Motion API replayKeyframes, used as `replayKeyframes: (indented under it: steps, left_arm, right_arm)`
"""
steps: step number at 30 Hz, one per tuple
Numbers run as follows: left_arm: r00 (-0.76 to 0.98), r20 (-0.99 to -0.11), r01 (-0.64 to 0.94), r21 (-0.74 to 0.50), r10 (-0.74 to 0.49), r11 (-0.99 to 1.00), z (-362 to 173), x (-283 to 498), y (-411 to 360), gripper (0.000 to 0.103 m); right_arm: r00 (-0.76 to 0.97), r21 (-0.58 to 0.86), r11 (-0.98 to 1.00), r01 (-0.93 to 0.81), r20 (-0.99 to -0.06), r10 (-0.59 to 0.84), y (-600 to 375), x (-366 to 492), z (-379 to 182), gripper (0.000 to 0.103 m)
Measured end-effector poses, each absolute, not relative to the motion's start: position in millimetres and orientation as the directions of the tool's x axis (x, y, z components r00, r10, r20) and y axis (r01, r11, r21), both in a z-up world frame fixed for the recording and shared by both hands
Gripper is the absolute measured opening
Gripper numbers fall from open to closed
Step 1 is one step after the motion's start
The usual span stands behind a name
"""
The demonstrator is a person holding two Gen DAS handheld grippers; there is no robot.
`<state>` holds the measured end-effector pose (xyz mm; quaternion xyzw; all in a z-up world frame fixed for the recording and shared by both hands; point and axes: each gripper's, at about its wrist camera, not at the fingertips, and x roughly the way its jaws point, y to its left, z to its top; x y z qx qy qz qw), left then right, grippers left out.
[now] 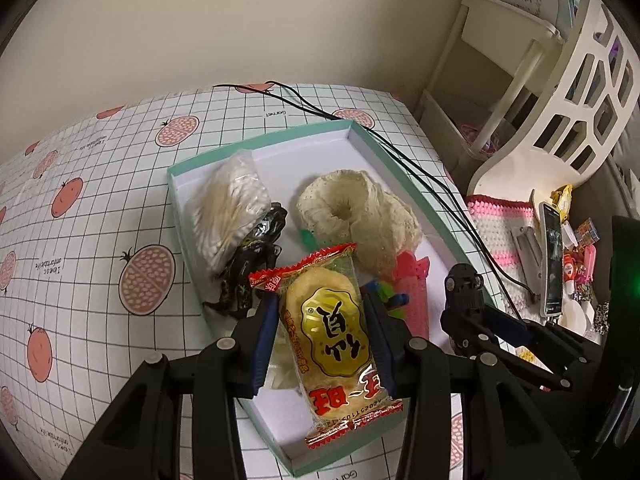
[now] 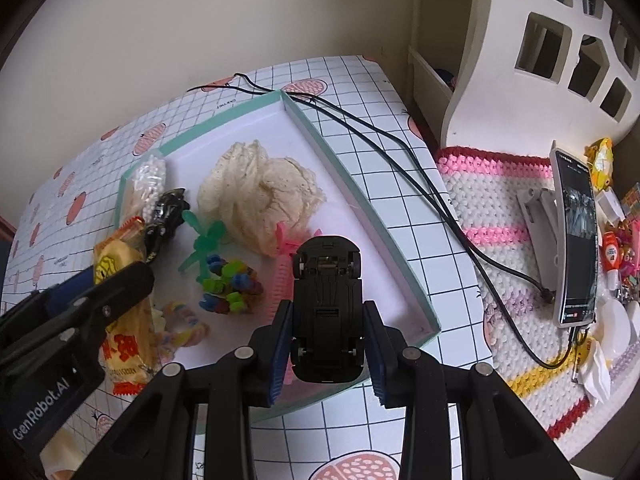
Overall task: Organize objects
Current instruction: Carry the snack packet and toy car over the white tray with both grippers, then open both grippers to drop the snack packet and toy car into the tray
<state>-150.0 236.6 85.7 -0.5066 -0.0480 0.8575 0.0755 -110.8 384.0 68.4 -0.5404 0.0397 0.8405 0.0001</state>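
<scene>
Snack packet [image 1: 334, 344] sits clamped between the left gripper [image 1: 320, 340] fingers, held above the near end of the teal-rimmed box [image 1: 404, 172] on the table [image 1: 100, 208]. Further right, the right gripper [image 2: 326, 340] fingers pinch an upside-down black toy car [image 2: 326, 304] over the box's near corner.

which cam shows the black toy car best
The right wrist view: the black toy car sits centre frame, underside up with its wheels showing, clamped between the right gripper fingers over the teal box. The left wrist view shows only part of it, side-on at the right gripper's tip.
</scene>
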Motion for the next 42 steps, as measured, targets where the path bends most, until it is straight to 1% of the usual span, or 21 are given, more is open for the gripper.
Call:
replayKeyframes:
  steps: [21,30,34,42]
  left_arm:
    - [-0.472,-0.865,-0.086,-0.148,0.172,-0.985,73.9,-158.5,242.8,0.045]
    - [-0.475,-0.862,-0.086,-0.157,0.179,-0.984,78.7,-158.0,239.5,0.048]
    - [-0.481,-0.857,-0.083,-0.162,0.182,-0.983,83.6,-156.2,236.3,0.051]
    - [-0.508,-0.845,-0.055,-0.163,0.168,-0.985,95.1,-153.2,216.9,0.052]
  right_arm:
    - [-0.395,0.061,-0.997,-0.043,-0.918,-0.039,382.7,-116.1,53.9,0.036]
    - [-0.408,0.056,-0.998,-0.034,-0.912,-0.038,378.9,-114.5,58.2,0.037]
    - [-0.413,0.056,-0.998,-0.032,-0.910,-0.038,375.8,-113.0,62.1,0.038]
    - [-0.438,0.061,-0.998,-0.029,-0.898,-0.042,368.9,-111.2,73.0,0.038]
